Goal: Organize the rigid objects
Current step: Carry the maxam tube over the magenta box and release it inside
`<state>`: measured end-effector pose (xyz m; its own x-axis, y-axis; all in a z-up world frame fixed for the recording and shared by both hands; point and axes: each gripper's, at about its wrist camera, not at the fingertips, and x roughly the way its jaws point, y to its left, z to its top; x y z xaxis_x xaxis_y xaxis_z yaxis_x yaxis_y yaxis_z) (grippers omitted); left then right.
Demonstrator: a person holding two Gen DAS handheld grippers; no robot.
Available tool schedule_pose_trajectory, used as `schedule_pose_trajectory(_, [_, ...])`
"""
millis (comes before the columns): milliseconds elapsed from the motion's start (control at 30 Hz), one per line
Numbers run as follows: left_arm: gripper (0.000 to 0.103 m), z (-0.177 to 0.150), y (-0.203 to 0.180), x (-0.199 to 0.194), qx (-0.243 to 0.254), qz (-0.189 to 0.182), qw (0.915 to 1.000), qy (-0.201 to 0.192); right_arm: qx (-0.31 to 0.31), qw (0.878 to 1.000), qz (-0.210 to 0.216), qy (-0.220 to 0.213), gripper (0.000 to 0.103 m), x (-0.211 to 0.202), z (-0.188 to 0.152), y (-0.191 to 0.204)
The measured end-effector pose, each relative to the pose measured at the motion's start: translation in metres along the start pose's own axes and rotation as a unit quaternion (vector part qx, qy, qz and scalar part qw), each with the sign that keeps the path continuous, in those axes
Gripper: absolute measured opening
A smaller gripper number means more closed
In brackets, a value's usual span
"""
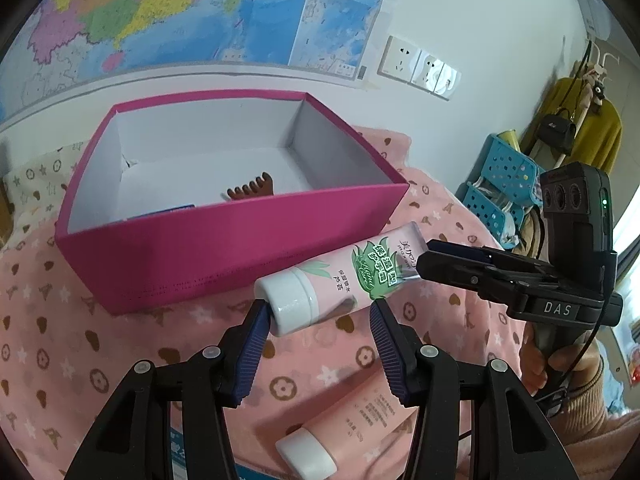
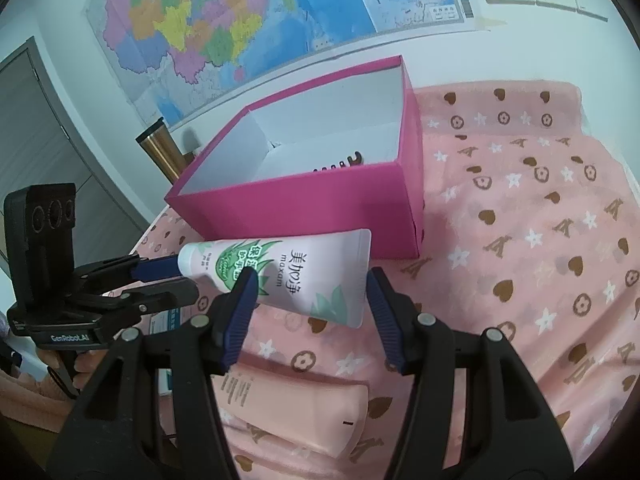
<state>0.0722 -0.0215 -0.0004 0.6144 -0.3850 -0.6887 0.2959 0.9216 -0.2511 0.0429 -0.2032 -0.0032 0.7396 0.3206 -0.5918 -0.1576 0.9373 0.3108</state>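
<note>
A pale pink hand-cream tube with green leaf print and a white cap [image 1: 336, 280] [image 2: 280, 272] is held off the cloth between both grippers, just in front of the magenta box [image 1: 224, 256] [image 2: 304, 196]. My left gripper [image 1: 318, 314] [image 2: 160, 276] has its jaws around the cap end. My right gripper [image 2: 308, 280] [image 1: 424, 260] has its jaws around the flat crimped end. The box holds a brown wooden comb [image 1: 250, 190] [image 2: 340, 165] and a blue item [image 1: 168, 211].
A second, salmon-pink tube with a white cap [image 1: 348, 420] [image 2: 296, 412] lies on the pink patterned cloth [image 2: 520, 240] below the grippers. A blue card [image 1: 192, 440] lies under the left gripper. A copper cylinder [image 2: 164, 152] stands left of the box. Blue perforated baskets [image 1: 500, 184] stand at the right.
</note>
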Motion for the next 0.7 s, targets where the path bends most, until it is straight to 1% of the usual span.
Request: schedule_pose_trajectory(700, [0.052, 0.035, -0.001, -0.009, 0.012, 0.009, 0.9991, -0.039, -0.024, 0.999, 0.000, -0.040, 0.059, -0.012, 0.038, 0.005])
